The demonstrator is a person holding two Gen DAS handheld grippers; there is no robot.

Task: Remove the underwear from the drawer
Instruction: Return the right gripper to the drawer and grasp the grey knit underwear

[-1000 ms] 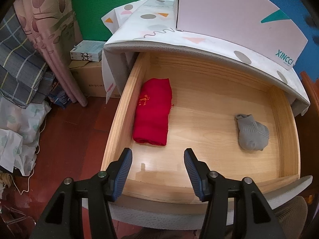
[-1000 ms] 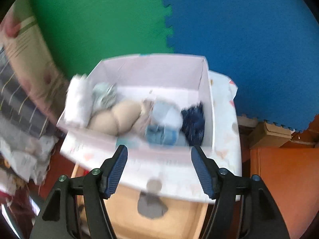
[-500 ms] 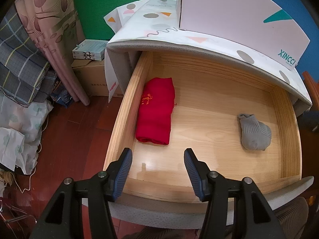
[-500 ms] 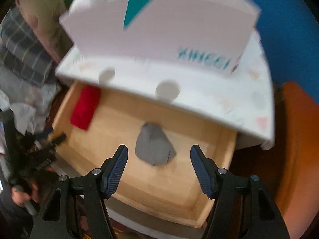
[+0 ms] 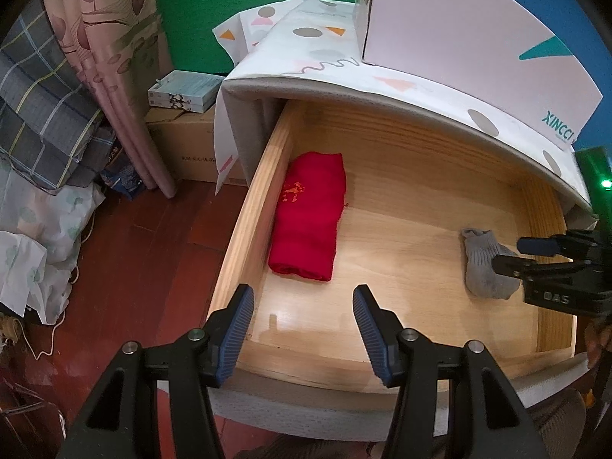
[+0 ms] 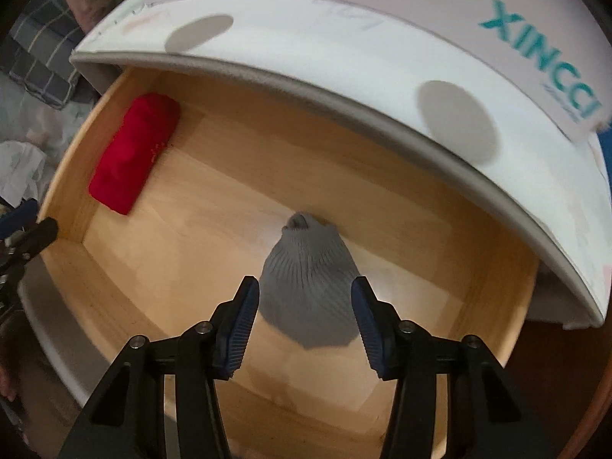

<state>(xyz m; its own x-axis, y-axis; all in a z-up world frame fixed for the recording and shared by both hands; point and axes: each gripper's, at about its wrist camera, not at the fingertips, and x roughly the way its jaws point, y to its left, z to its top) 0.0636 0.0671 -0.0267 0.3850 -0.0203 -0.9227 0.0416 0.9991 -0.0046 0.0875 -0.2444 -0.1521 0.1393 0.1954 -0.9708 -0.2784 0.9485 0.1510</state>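
grey underwear [image 6: 310, 287] lies between the right gripper [image 6: 304, 323] fingers, closing, untouched; left gripper [image 5: 302, 331] half open, empty.

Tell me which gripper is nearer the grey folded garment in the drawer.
Right. The right gripper straddles the grey garment, jaws closing. The left gripper hangs at the drawer's front edge.

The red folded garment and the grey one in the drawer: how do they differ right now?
The red folded garment is a long, flat rectangle with a small gold emblem; the grey garment is a ribbed, bunched lump. The red one lies against the drawer wall on the left wrist view's left side, with no hand-held gripper at it; the grey one sits toward the opposite side, between the closing jaws of the right hand-held gripper. Both rest on the drawer floor.
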